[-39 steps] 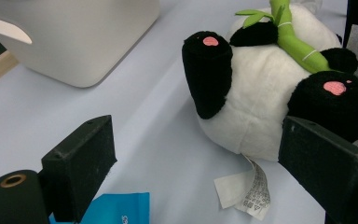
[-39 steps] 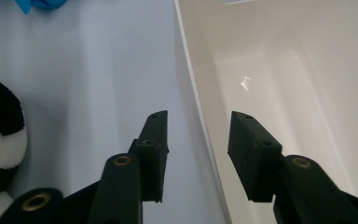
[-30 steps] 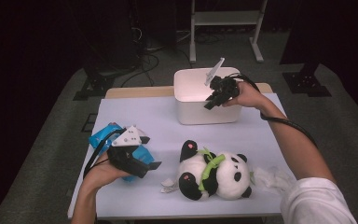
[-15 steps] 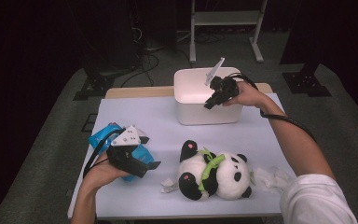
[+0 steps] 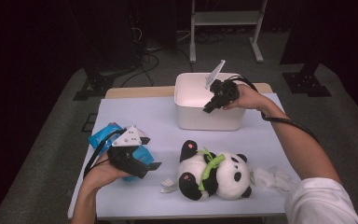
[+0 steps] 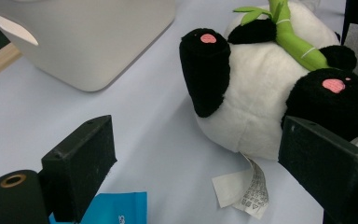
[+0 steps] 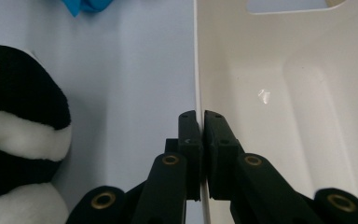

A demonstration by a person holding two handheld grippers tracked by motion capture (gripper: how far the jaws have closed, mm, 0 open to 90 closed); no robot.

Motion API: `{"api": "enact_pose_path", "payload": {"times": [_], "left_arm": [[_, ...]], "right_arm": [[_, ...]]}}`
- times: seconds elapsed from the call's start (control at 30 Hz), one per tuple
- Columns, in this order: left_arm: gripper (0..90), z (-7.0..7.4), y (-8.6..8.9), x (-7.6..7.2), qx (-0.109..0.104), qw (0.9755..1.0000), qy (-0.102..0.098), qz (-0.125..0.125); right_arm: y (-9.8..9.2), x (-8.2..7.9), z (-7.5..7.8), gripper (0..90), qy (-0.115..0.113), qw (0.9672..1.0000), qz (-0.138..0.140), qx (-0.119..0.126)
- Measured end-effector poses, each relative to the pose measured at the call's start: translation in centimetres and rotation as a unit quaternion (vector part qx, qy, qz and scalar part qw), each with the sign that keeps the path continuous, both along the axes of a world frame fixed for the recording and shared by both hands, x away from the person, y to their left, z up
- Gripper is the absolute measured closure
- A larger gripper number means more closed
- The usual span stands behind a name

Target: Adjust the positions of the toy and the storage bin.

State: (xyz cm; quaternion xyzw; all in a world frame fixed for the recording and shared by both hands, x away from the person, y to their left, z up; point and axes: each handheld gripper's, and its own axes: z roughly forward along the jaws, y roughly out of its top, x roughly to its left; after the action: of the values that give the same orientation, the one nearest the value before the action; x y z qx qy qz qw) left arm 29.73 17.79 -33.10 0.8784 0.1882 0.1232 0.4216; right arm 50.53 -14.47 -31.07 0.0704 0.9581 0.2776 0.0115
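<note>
A white plastic bin [image 5: 205, 119] stands at the table's far middle. My right gripper [image 5: 209, 108] reaches down over its near wall. In the right gripper view the jaws [image 7: 200, 121] have just been closing and are now shut on that thin wall [image 7: 197, 70], one pad on each side. A plush panda [image 5: 214, 175] with a green bamboo stalk lies on its back at the front. My left gripper [image 5: 151, 165] rests open on a blue packet [image 5: 103, 135], pointing at the panda [image 6: 251, 102], with nothing between its jaws [image 6: 200, 140].
The panda's white care tag [image 6: 244, 189] lies on the table by its rump. A crumpled white tissue [image 5: 272, 177] sits right of the panda. Beyond the table stand dark floor, cables and a metal stand [image 5: 223, 18].
</note>
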Motion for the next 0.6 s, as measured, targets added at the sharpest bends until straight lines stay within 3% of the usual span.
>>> {"api": "enact_pose_path", "payload": {"times": [0.6], "left_arm": [[9.7,0.0,-0.4,-0.2,-0.004,0.9998,0.004,-0.017]], "right_arm": [[0.0,-4.4,-0.1,85.0,0.009,0.9998,0.010,0.016]]}}
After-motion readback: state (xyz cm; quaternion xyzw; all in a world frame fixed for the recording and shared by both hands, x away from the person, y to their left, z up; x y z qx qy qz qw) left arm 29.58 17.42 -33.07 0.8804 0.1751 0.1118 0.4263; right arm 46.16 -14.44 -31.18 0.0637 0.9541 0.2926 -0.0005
